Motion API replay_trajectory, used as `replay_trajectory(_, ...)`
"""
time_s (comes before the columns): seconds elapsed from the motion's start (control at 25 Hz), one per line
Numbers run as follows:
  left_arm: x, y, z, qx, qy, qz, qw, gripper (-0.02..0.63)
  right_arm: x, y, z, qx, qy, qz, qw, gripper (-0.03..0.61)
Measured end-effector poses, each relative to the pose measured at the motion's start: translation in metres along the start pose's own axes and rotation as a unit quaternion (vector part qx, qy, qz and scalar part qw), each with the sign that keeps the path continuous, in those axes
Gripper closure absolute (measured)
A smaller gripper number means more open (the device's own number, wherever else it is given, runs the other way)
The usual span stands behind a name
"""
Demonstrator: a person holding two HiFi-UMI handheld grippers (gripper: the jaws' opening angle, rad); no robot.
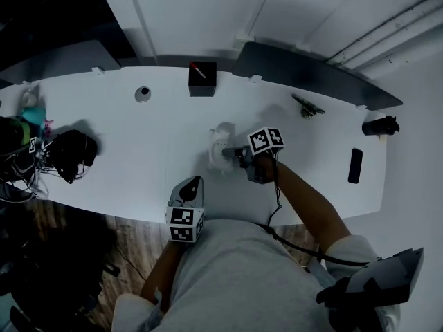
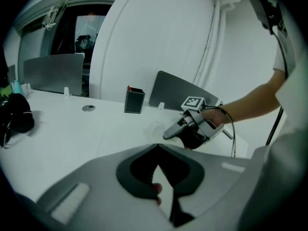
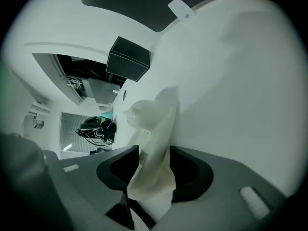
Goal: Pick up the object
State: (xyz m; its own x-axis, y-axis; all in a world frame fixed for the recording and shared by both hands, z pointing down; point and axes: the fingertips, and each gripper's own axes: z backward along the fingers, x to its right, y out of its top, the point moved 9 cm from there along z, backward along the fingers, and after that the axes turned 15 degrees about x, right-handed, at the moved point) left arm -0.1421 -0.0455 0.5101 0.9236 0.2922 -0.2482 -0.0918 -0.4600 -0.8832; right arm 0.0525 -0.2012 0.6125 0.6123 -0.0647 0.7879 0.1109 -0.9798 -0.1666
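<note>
From my seat the white object (image 3: 151, 143) sits on the table (image 1: 124, 158), on the near side of the black box (image 1: 202, 79) and a touch to the right of it, roughly halfway from the box to the table's front edge. My right gripper (image 3: 154, 170) has its jaws spread wide and straddling the object's lower part. One jaw stands on each side, and I can't see the pads pressing on it, so I count this as reaching around it and not yet a grip. My left gripper (image 1: 194, 183) is pressed together with nothing in it, parked well back from the box at the front edge of the table, clear of the work. The object looks like a thin-walled moulded shape, pale and smooth, with a rounded top and a few small holes down its side. I'd judge it light and fairly stiff, with a glossy skin that could slide in the pads if I squeeze it on a curve. The best hold seems to be the narrower middle stretch now between the jaws, where the sides run closer to flat. I'd close gently, since a hollow shell like this may flex or pop sideways under a hard pinch. I'd also keep it square to the pads before lifting.
</note>
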Motion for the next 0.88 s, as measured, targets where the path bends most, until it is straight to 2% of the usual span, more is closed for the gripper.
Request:
replay_trajectory(0.2, -0.002, 0.0, -0.004, -0.003, -0.002, 0.001, 1.0, 0.612, 0.0, 0.001, -0.009, 0.001, 0.027, -0.005, 1.0, 0.385)
replay_trajectory(0.36, -0.003, 0.001, -0.007, -0.004, -0.004, 0.007, 1.0, 0.612, -0.001, -0.002, -0.008, 0.025, 0.051, -0.016, 0.998, 0.422)
replay_trajectory(0.64, -0.012, 0.004, -0.01, -0.001, 0.002, 0.007, 1.0, 0.612, -0.017, -0.001, -0.002, 0.047, 0.073, 0.037, 0.996, 0.44)
replay_trajectory(0.88, -0.017, 0.01, -0.012, 0.004, 0.002, 0.002, 1.0, 0.613, -0.031, 0.004, 0.014, 0.081, 0.099, 0.08, 0.989, 0.446)
